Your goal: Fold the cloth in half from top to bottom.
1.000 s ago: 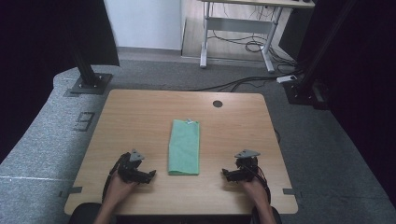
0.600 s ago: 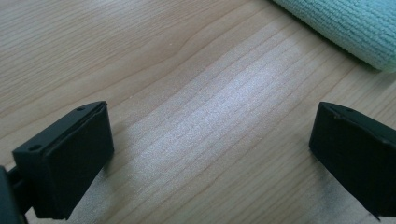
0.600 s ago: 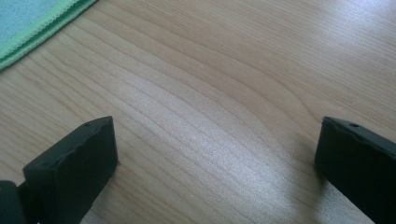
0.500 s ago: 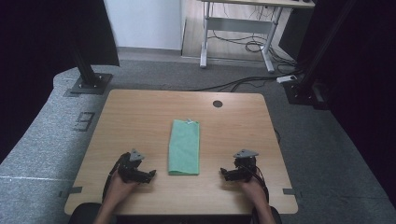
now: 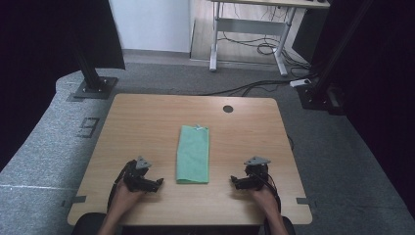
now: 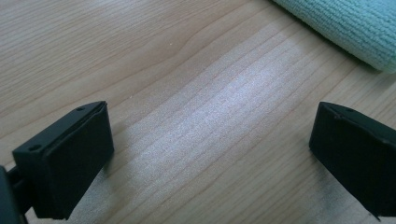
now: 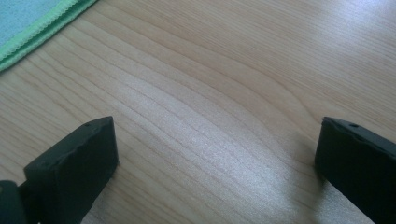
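A folded green cloth [image 5: 193, 153] lies lengthwise in the middle of the wooden table [image 5: 147, 122]. My left gripper [image 5: 157, 183] rests low on the table just left of the cloth's near end, open, its jaws pointing toward it. In the left gripper view the jaws stand wide apart over bare wood and the cloth's edge [image 6: 350, 28] crosses the upper right corner. My right gripper [image 5: 235, 182] sits right of the cloth's near end, open too. The right gripper view has the cloth's stitched edge [image 7: 32, 23] at upper left. Nothing lies between either pair of jaws.
A round cable hole [image 5: 227, 108] marks the table's far side. Black stand bases [image 5: 90, 88] sit on the grey floor beyond the left and right far corners. Another desk's legs and cables [image 5: 254, 46] stand farther back.
The right gripper has shifted slightly left, toward the cloth. The left gripper and the cloth stay where they were.
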Motion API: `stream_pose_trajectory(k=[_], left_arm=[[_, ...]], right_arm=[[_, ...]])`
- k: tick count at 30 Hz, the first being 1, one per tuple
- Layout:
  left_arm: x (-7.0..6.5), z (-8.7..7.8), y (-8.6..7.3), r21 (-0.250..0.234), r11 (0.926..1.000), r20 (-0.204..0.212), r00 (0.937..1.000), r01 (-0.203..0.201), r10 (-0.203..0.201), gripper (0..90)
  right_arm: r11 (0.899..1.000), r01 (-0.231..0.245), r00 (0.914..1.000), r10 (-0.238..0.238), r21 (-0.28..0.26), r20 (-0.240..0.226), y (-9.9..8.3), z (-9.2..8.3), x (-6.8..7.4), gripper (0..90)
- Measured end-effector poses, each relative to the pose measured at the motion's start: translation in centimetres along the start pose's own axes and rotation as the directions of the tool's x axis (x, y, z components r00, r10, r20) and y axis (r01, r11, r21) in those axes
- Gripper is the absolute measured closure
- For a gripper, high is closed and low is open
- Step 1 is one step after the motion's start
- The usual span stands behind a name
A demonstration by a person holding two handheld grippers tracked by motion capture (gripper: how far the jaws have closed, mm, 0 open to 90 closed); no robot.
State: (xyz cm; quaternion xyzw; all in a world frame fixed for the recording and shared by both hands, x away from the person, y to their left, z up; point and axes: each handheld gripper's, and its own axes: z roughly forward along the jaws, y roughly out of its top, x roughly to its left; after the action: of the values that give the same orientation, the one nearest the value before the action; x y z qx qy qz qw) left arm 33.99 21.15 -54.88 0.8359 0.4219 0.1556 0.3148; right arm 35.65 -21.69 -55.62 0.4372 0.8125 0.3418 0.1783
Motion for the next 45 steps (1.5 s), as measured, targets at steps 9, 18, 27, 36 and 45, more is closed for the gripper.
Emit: stream_pose_trajectory(k=[9, 18, 27, 36, 45], left_arm=[[0.0, 0.0, 0.0, 0.0, 1.0, -0.001, 1.0, 0.001, -0.001, 0.0], [0.0, 0.0, 0.0, 0.0, 1.0, -0.003, 1.0, 0.003, -0.003, 0.0], [0.0, 0.1, 0.1, 0.0, 1.0, -0.003, 1.0, 0.004, -0.004, 0.0], [0.0, 0.1, 0.1, 0.0, 1.0, -0.005, 1.0, 0.004, -0.004, 0.0], [-0.1, 0.1, 0.2, 0.0, 1.0, -0.003, 1.0, 0.003, -0.003, 0.0]], right_arm=[[0.999, 0.038, 0.9988, -0.038, -0.009, -0.032, 0.9, 0.0, 1.4, 0.0], [0.998, 0.067, 0.995, -0.068, -0.013, -0.074, 2.7, 0.6, 3.7, 0.0], [0.997, 0.063, 0.9919, -0.067, -0.034, -0.108, 4.1, 1.3, 5.7, 0.2], [0.996, 0.085, 0.9927, -0.086, -0.014, -0.085, 4.8, 2.9, 7.5, 2.5], [0.996, 0.084, 0.9938, -0.083, 0.006, -0.073, 4.4, 3.8, 7.6, 2.6]])
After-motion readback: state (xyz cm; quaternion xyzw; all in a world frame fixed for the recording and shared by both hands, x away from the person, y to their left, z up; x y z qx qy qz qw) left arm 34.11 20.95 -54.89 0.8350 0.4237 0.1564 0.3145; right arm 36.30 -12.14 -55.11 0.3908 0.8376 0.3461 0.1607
